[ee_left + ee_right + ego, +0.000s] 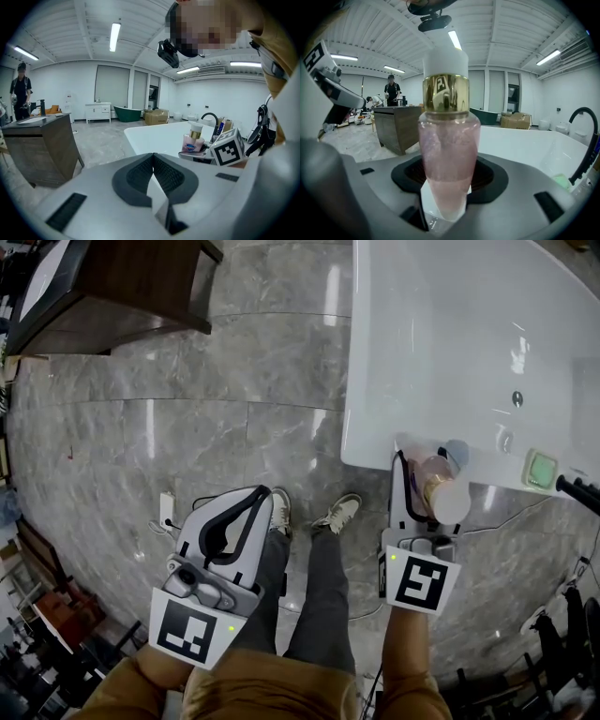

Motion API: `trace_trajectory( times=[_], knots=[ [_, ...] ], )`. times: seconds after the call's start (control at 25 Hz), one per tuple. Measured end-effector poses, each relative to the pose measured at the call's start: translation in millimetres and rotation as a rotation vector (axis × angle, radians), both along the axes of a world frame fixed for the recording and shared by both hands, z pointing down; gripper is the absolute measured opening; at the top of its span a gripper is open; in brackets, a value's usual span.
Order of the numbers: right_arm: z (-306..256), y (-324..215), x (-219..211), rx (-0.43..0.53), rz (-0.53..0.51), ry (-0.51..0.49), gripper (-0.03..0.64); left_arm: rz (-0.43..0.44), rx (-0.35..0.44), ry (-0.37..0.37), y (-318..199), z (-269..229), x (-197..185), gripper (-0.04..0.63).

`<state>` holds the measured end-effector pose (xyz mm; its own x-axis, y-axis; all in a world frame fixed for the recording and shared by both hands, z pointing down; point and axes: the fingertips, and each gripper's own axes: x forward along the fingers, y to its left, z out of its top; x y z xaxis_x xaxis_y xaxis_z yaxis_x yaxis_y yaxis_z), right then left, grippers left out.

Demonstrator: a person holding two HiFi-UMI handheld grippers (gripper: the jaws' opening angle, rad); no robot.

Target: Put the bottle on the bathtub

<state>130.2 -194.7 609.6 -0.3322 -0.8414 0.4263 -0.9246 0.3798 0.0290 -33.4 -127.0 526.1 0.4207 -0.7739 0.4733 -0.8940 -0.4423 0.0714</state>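
Note:
A clear pink bottle (pixel 447 140) with a gold collar and white cap stands upright between the jaws of my right gripper (pixel 447 180), which is shut on its lower body. In the head view the bottle (pixel 439 486) and right gripper (pixel 427 474) hang over the near corner of the white bathtub's rim (pixel 375 451). My left gripper (pixel 265 495) hovers above the floor to the left of the tub. Its pads (pixel 140 171) meet with nothing between them. The left gripper view shows the bottle (pixel 193 138) at the tub's edge (pixel 154 136).
A black faucet (pixel 577 491) and a green pad (pixel 541 468) sit on the tub rim to the right of the bottle. A dark wooden cabinet (pixel 112 287) stands at the far left on the grey marble floor (pixel 216 409). A person (pixel 392 91) stands far off.

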Motion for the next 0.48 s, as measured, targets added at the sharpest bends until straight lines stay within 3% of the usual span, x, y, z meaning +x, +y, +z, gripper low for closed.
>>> trace_trajectory(
  times=[0.48],
  knots=[
    [21.6,-7.6,-6.4,-0.008,-0.008,-0.014,0.233,-0.016,-0.027,0.004,-9.9,20.8,-2.3,0.008]
  ],
)
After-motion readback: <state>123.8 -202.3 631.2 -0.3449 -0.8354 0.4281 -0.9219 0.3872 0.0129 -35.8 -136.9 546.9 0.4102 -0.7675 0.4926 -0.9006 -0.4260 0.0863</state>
